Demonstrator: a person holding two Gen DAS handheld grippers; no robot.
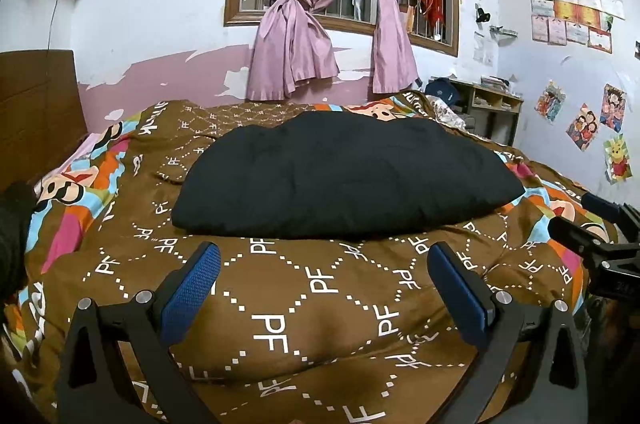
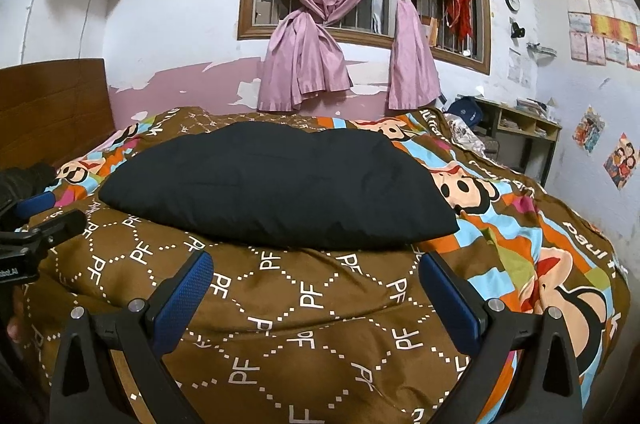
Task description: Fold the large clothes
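A large black garment [image 1: 344, 176] lies folded into a flat oblong on the brown patterned quilt [image 1: 320, 304], in the middle of the bed. It also shows in the right wrist view [image 2: 280, 184]. My left gripper [image 1: 324, 264] is open and empty, hovering over the quilt just short of the garment's near edge. My right gripper [image 2: 316, 272] is open and empty too, also short of the near edge. The right gripper shows at the right edge of the left wrist view [image 1: 592, 236], and the left gripper at the left edge of the right wrist view [image 2: 36, 224].
A wooden headboard [image 1: 36, 104] stands at the left. A window with pink curtains [image 1: 332, 4] is on the far wall. A shelf unit [image 1: 496, 104] with clutter stands beyond the bed at the right. A dark sleeve [image 1: 12, 232] shows at the left edge.
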